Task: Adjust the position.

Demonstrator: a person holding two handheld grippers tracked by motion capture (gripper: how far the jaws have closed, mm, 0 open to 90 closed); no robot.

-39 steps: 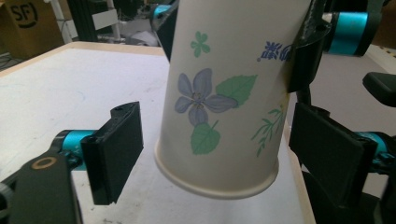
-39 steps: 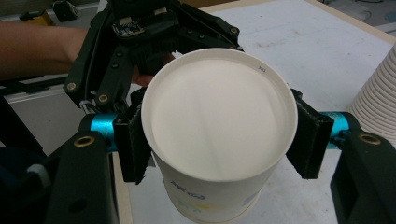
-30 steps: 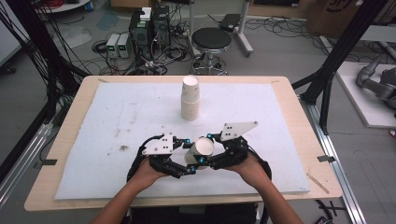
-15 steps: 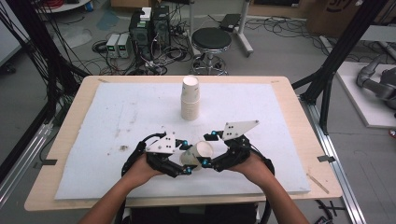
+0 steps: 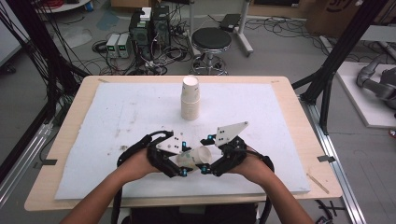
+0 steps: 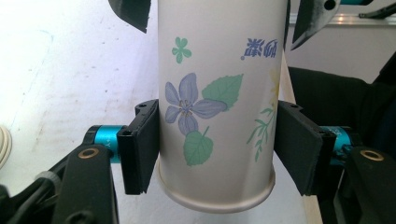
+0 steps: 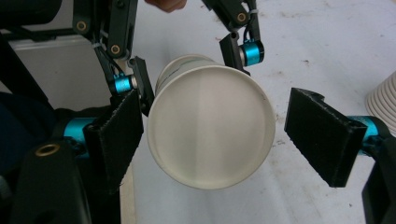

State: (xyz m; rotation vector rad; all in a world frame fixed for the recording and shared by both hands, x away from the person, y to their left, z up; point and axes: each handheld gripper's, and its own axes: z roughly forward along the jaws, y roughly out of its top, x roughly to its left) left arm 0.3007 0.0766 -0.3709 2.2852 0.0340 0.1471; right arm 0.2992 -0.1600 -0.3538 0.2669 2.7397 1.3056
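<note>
Paper cup (image 5: 197, 157) with a printed purple flower and green leaves, lying tilted between the two grippers at lower centre of the high view, above the white mat (image 5: 116, 116). Left gripper (image 6: 217, 149) clamped on the cup's wall near its base, pads pressing either side (flower facing the camera, base at the frame's bottom). Right gripper (image 7: 233, 140) spread wide around the cup's base end, jaws having just been opening; right pad clearly apart from the cup, left pad just beside it, contact hard to judge. Stack of cups (image 5: 190, 99) upright at upper centre of the mat, well apart from both hands.
</note>
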